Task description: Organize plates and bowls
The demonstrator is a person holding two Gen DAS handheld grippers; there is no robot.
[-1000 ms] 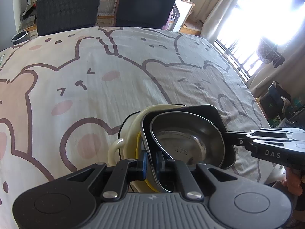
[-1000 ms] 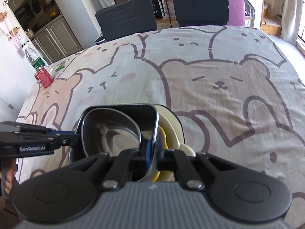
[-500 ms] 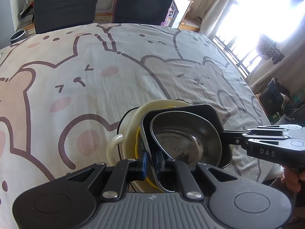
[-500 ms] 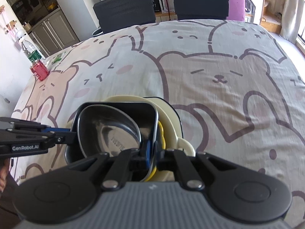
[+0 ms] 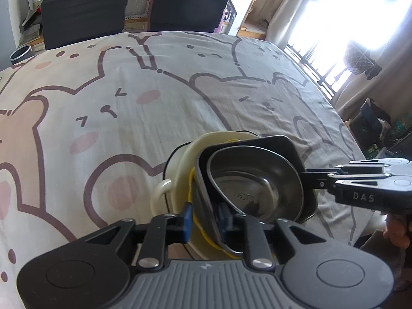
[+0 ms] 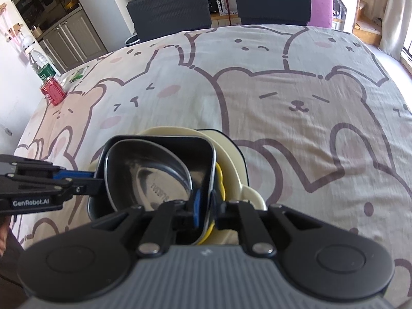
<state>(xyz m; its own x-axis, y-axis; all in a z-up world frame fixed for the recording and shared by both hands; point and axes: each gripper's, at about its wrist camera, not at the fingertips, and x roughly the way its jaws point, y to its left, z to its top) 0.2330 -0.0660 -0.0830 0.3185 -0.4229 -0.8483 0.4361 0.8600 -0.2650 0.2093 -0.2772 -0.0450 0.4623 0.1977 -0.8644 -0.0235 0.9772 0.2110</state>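
Both my grippers, left (image 5: pixel 204 219) and right (image 6: pixel 204 207), just started opening, dark square bowl's (image 5: pixel 280 145) rim between them; shiny steel bowl (image 5: pixel 253 186) nested inside, stacked on cream plate (image 6: pixel 177 130), bear-print desk (image 5: pixel 154 97) cloth.

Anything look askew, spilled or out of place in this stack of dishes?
Nothing spilled or damaged. The steel bowl sits in the dark square dish, which rests off-centre on the cream plate, overhanging toward the table edge. Both grippers' jaws are opening, each astride the dish's rim.
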